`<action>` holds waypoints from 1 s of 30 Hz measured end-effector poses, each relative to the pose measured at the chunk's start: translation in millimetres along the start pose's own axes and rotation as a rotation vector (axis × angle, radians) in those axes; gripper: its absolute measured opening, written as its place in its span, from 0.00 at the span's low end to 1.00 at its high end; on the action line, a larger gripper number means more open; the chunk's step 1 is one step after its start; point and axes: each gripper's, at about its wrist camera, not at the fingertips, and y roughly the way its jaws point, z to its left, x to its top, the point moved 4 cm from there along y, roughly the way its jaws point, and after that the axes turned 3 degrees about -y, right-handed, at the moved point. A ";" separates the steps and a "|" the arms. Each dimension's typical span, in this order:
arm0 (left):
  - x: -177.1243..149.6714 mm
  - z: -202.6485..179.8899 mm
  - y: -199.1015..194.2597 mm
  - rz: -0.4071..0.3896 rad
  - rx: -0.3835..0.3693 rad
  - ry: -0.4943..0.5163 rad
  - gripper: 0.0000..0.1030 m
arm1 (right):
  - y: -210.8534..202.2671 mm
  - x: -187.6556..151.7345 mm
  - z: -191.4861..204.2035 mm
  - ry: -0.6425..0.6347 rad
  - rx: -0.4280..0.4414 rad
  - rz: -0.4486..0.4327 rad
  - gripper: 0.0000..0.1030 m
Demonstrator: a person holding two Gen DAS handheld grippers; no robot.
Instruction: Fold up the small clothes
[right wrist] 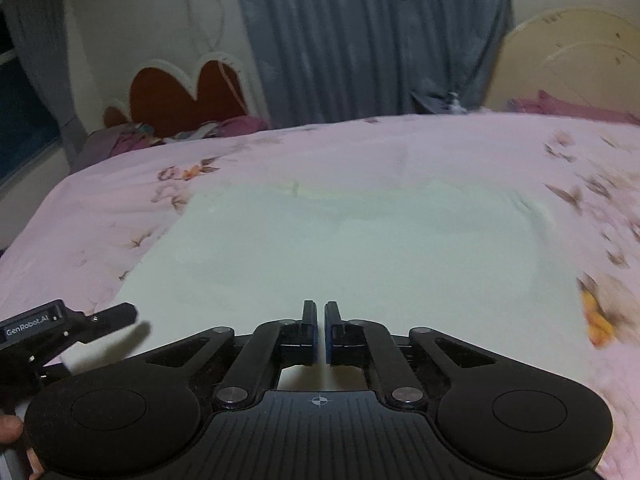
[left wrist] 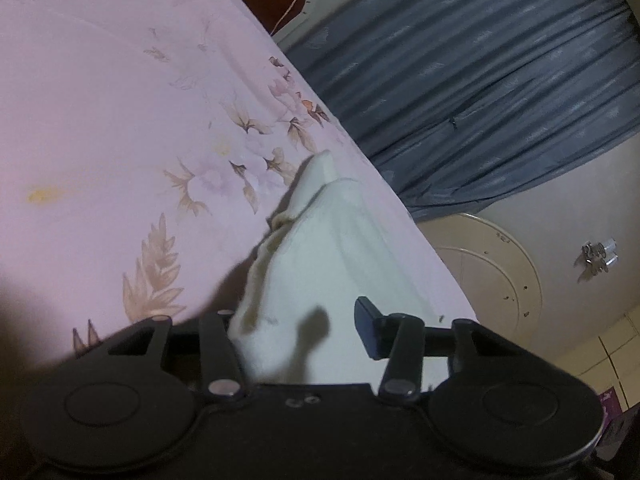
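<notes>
A white cloth (right wrist: pixel 352 248) lies spread flat on the pink flowered bedsheet (right wrist: pixel 440 140). My right gripper (right wrist: pixel 320 312) hovers over the cloth's near edge, its blue pads together with nothing between them. My left gripper (right wrist: pixel 100 332) is at the cloth's near left corner, rolled on its side. In the left wrist view the white cloth (left wrist: pixel 320 248) rises in a ridge between the jaws of the left gripper (left wrist: pixel 300 316). It drapes over and hides the left finger. The right finger (left wrist: pixel 366 328) stands clear of the cloth and casts a shadow on it.
The bed's edge (left wrist: pixel 400 208) drops off beside the cloth. Beyond it hang grey curtains (right wrist: pixel 360 40). A red heart-shaped headboard (right wrist: pixel 180 92) and bunched clothes (right wrist: pixel 180 132) are at the far left. A round cream board (right wrist: pixel 568 60) leans at the far right.
</notes>
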 end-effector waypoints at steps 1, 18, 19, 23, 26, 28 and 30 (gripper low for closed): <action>0.9 0.7 0.0 0.000 -0.006 -0.009 0.43 | 4.8 0.8 2.4 -0.016 0.002 0.003 0.01; -12.9 -95.6 -9.8 -0.019 0.025 0.412 0.06 | 2.2 -5.6 -48.5 0.162 0.085 0.003 0.00; -18.0 -110.9 -11.5 -0.019 0.017 0.452 0.06 | -4.8 -4.3 -58.6 0.193 0.085 -0.016 0.00; -48.0 -170.4 -10.3 0.012 -0.036 0.587 0.06 | -42.3 -2.5 -112.8 0.291 0.053 -0.094 0.00; -82.8 -209.1 -1.4 0.048 -0.058 0.677 0.06 | -69.5 -4.3 -154.7 0.355 0.026 -0.126 0.00; -108.4 -227.0 10.5 0.082 -0.083 0.720 0.06 | -84.6 -7.7 -179.2 0.400 0.022 -0.139 0.00; -139.1 -239.2 24.9 0.158 -0.089 0.740 0.08 | -98.2 -12.7 -201.9 0.437 0.016 -0.149 0.00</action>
